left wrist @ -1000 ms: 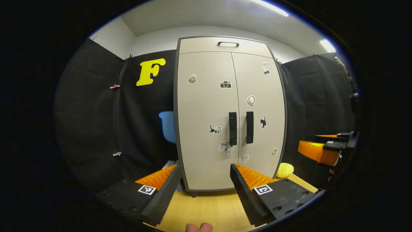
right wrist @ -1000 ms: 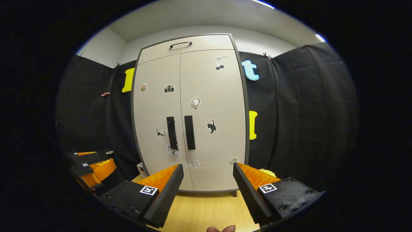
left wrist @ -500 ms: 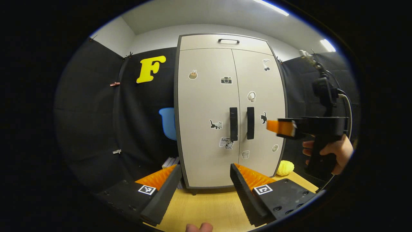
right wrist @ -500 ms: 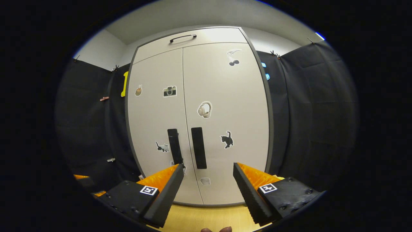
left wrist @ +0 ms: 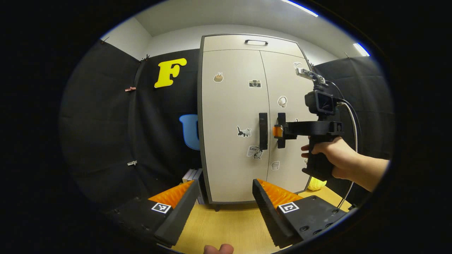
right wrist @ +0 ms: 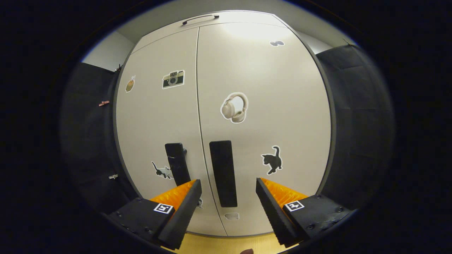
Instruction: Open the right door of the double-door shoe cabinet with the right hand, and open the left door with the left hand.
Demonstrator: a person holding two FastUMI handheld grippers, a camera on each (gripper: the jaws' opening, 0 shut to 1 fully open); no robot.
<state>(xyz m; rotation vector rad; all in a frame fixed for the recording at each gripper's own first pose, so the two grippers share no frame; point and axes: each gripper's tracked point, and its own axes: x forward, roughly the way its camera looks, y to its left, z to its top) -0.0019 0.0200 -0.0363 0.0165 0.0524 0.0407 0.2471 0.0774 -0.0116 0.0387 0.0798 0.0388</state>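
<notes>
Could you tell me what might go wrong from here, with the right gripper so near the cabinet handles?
1. The two handles sit close together; the open right gripper could catch the left handle instead of the right handle.
2. Both doors look shut, and the right gripper has not closed on the handle; pulling too early would likely slip off.
3. The left gripper hangs back over the table; the right door may swing towards it.

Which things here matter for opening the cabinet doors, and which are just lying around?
For the job:
- right door's black bar handle
- left door's black bar handle
- beige double-door shoe cabinet
- right gripper, open
- left gripper, open

Lying about:
- yellow knobbly ball
- stacked white books
- light wooden table
</notes>
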